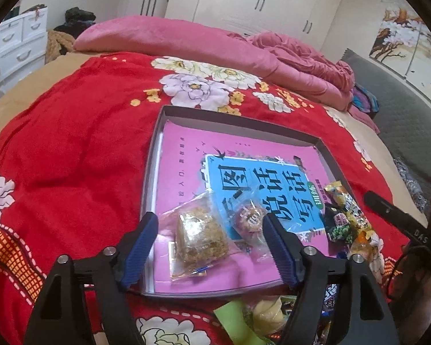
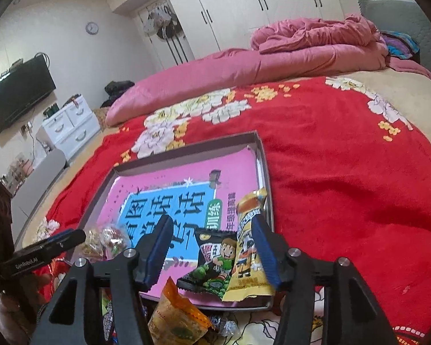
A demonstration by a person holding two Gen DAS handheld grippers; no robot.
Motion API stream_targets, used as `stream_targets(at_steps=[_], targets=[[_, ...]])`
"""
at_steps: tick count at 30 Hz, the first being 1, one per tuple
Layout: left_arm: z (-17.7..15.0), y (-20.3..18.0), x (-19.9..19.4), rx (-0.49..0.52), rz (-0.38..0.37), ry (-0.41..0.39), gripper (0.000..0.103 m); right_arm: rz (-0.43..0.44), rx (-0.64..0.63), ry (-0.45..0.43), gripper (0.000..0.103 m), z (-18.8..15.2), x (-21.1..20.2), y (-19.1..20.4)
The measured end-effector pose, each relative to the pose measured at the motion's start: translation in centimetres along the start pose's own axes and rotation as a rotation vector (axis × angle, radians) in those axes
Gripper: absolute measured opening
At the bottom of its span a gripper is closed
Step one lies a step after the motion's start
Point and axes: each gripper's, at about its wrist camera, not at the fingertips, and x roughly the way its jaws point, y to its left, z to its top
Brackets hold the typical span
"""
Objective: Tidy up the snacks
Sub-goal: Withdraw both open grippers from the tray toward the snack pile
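A shallow grey box (image 1: 155,155) lies on the red flowered blanket with a pink and blue book (image 1: 273,189) as its floor. My left gripper (image 1: 209,216) stands open over the box's near corner. Between its blue pads lie a clear-wrapped golden square cake (image 1: 201,238) and a round red-brown pastry (image 1: 248,218), neither pressed. My right gripper (image 2: 212,218) is open over the box's other near corner. A black and green pea packet (image 2: 215,261) lies between its fingers, and a yellow packet (image 2: 250,247) lies against the right pad.
Loose snacks are piled on the blanket in front of the box (image 2: 178,316). A rolled pink quilt (image 1: 172,40) lies across the far side of the bed. A grey headboard (image 1: 402,97), white wardrobes, white drawers (image 2: 69,123) and a wall TV (image 2: 20,92) surround the bed.
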Motion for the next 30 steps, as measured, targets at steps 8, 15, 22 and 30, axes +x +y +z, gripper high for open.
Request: stream_targets(at_steps=[8, 15, 22, 30], targets=[[0.0, -0.2, -0.4, -0.001, -0.035, -0.007, 0.079, 0.009, 0.029, -0.052, 0.060, 0.6, -1.0, -0.6], [-0.4, -1.5, -1.0, 0.055, -0.043, -0.011, 0.079, 0.017, 0.017, -0.064, 0.061, 0.7, -1.3, -0.3], [-0.9, -1.7, -1.4, 0.065, -0.048, -0.005, 0.079, 0.022, -0.004, -0.067, 0.062, 0.3, -1.8, 0.1], [-1.6, -1.8, -2.3, 0.047, -0.074, 0.003, 0.079, 0.038, -0.016, -0.066, 0.062, -0.4, -2.8, 0.4]])
